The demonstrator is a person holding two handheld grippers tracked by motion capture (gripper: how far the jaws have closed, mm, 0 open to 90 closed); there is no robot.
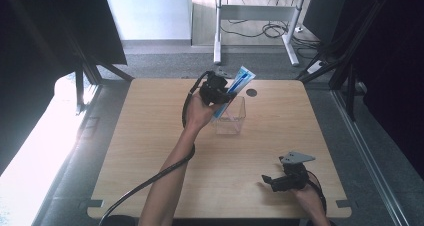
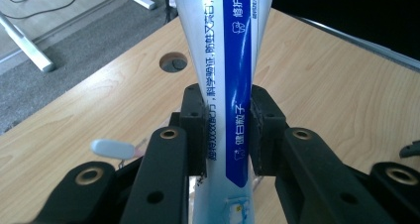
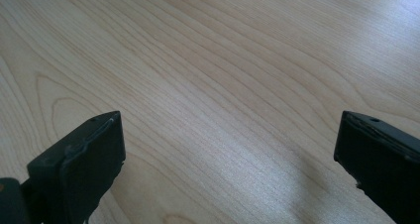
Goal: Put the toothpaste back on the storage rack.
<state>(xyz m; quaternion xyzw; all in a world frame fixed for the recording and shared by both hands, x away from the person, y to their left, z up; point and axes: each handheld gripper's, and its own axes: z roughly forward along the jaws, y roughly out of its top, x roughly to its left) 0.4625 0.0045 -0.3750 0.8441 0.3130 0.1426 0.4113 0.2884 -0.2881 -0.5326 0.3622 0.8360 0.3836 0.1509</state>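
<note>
A blue and white toothpaste tube (image 1: pixel 240 80) slants up over a clear plastic box (image 1: pixel 232 117) at the far middle of the wooden table (image 1: pixel 150 151). My left gripper (image 1: pixel 224 92) is shut on the tube's middle. In the left gripper view both pads press its sides, and the tube (image 2: pixel 225 45) runs up out of frame from the gripper (image 2: pixel 228 112). A small white rounded piece on a pinkish stem (image 2: pixel 112 147) shows low beside the left jaw. My right gripper (image 1: pixel 270 181) rests near the front right edge, open. In the right gripper view its jaws (image 3: pixel 230 135) stand wide apart over bare wood.
A round cable hole (image 1: pixel 251 92) sits in the table just behind the clear box, also seen as a hole (image 2: pixel 173 62) in the left gripper view. Dark frames and curtains flank the table. Desk legs (image 1: pixel 218 36) and cables lie on the floor beyond.
</note>
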